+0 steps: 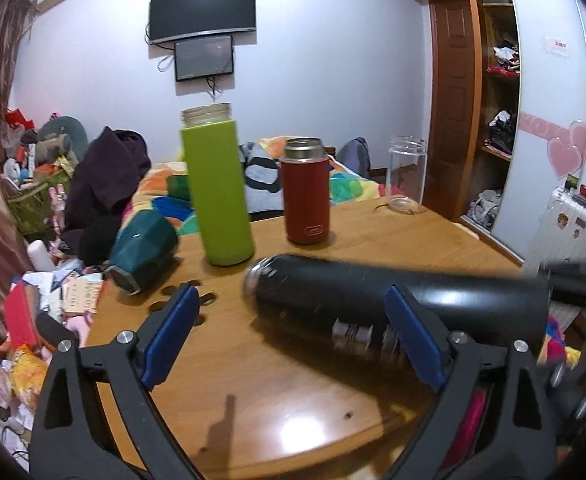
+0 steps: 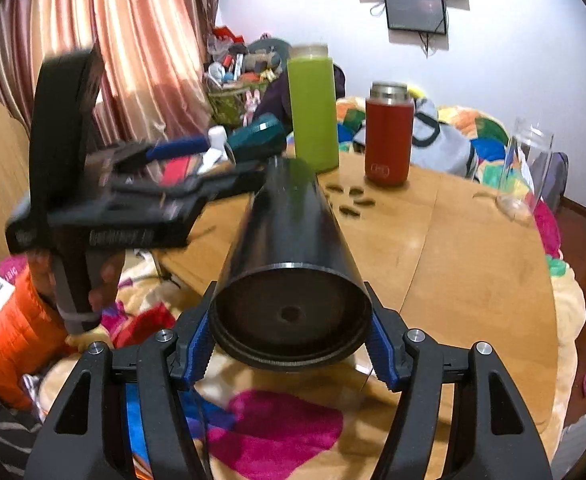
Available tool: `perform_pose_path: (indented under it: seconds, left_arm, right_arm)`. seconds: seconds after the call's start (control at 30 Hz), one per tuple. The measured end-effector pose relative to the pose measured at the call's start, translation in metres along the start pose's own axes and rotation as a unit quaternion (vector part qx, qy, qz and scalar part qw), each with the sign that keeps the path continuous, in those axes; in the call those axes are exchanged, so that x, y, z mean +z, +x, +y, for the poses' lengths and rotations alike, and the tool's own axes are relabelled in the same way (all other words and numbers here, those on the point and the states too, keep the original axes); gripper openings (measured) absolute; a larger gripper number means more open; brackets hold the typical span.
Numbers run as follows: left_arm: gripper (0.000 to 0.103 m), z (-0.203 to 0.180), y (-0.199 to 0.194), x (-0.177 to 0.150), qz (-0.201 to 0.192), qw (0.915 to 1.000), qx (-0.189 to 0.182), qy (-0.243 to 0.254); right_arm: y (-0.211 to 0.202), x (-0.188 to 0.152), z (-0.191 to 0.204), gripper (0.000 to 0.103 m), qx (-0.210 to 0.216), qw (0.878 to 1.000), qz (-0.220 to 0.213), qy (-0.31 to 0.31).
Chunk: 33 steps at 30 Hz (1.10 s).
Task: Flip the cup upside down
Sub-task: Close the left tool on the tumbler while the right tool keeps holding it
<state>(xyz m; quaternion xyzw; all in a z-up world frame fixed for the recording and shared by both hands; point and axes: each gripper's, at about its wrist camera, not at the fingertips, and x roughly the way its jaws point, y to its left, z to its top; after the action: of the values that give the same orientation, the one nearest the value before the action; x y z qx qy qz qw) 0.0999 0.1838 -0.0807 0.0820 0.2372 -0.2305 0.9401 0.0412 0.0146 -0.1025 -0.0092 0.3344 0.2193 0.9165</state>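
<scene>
A long black cup (image 2: pixel 293 240) lies horizontal in the air over the wooden table (image 2: pixel 453 248). My right gripper (image 2: pixel 291 344) is shut on its base end, which faces the camera. In the left wrist view the black cup (image 1: pixel 393 292) stretches from the right, its metal mouth pointing left and blurred. My left gripper (image 1: pixel 293 328) is open and empty just in front of it, its right finger (image 1: pixel 413 332) overlapping the cup's body in view. The left gripper also shows in the right wrist view (image 2: pixel 181 156), at the left of the cup.
A green bottle (image 1: pixel 217 188), a red flask (image 1: pixel 307 192) and a clear glass jar (image 1: pixel 407 172) stand upright at the table's far side. A dark teal cup (image 1: pixel 145 250) lies tipped at the far left edge. A cluttered bed and floor surround the table.
</scene>
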Motion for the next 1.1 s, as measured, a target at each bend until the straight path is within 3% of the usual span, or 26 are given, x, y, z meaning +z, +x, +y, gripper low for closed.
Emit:
perform_pose_path:
  seconds: [0.17,0.33,0.6,0.8,1.1]
  left_arm:
    - [0.097,0.004,-0.006,-0.019,0.004,1.0,-0.003,0.008]
    - [0.097,-0.019,0.003,-0.03,-0.003,0.9987,-0.009,0.049]
    - [0.097,-0.063,0.007,-0.032,-0.082,0.9893,-0.004,0.12]
    - [0.097,-0.063,0.008,-0.027,-0.092,0.9887,-0.039,0.112]
    - [0.098,-0.077,0.016,-0.029,-0.1,0.9863,-0.012,0.13]
  right_arm:
    - [-0.002,0.013,0.003,0.061,-0.004,1.0,-0.007,-0.007]
    - [-0.002,0.023,0.008,0.061,-0.01,1.0,-0.006,-0.014]
    - [-0.005,0.032,0.005,0.061,-0.012,1.0,-0.001,-0.015]
    - [-0.009,0.031,-0.002,0.061,0.0,1.0,0.005,-0.008]
    - [-0.018,0.021,0.013,0.065,0.01,0.999,0.014,-0.049]
